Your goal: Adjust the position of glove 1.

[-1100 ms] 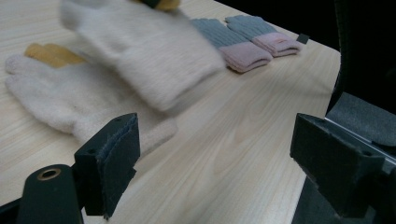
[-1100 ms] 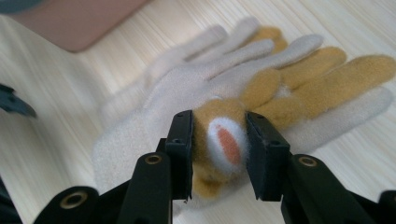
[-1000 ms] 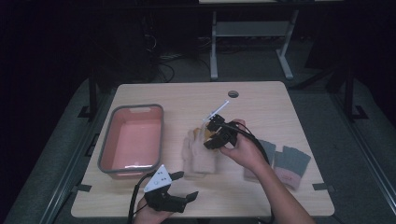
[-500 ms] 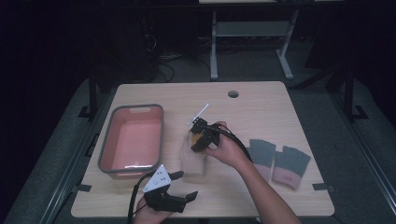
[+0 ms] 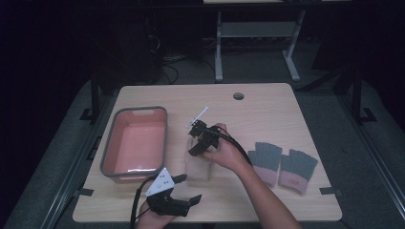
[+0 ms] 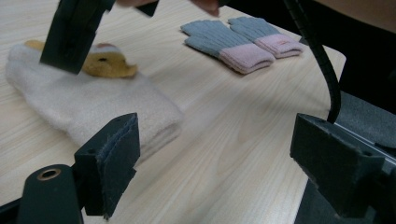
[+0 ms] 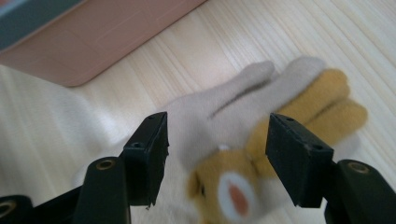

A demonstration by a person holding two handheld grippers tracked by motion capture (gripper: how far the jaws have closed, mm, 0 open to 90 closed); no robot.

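While the right tongs (image 5: pixel 197 143) hang over the cream glove (image 5: pixel 199 164) lying mid-tabletop, their jaws have just been opening and now stand apart, straddling its fingers without pressing. A pink bin (image 5: pixel 135 143) sits just left of the glove, and a grey pair of gloves (image 5: pixel 282 162) lies to its right. The left tongs (image 5: pixel 184 191) rest spread and empty at the tabletop's (image 5: pixel 267 109) near edge.

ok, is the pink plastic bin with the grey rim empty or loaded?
Empty. In the high view the pink plastic bin with the grey rim shows a bare pink floor; the cream knitted glove and grey-and-pink gloves lie on the table outside it.
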